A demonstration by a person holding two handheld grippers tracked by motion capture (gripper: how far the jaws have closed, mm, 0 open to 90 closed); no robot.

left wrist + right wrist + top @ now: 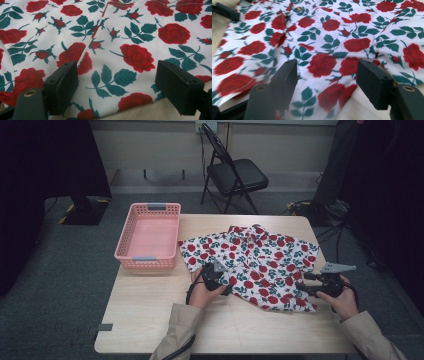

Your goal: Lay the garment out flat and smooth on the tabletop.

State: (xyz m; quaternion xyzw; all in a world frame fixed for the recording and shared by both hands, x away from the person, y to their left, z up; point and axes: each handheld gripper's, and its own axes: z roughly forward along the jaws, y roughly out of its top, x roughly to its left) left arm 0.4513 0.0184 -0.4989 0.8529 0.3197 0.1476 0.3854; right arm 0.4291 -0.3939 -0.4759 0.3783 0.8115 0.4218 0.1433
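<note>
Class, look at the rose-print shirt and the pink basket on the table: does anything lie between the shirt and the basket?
Nothing visible does. The white rose-print fabric shirt lies flat on the wooden table, its sleeve right beside the pink plastic lattice basket, with only bare tabletop there.

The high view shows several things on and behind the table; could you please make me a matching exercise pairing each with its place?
Things:
1. pink plastic basket
2. rose-print white shirt
3. black folding chair
4. right tongs

Places:
A. on the floor behind the table
B. at the shirt's right edge
C. on the table's left rear corner
D. spread flat mid-table

Pairs: 1-C, 2-D, 3-A, 4-B
</note>
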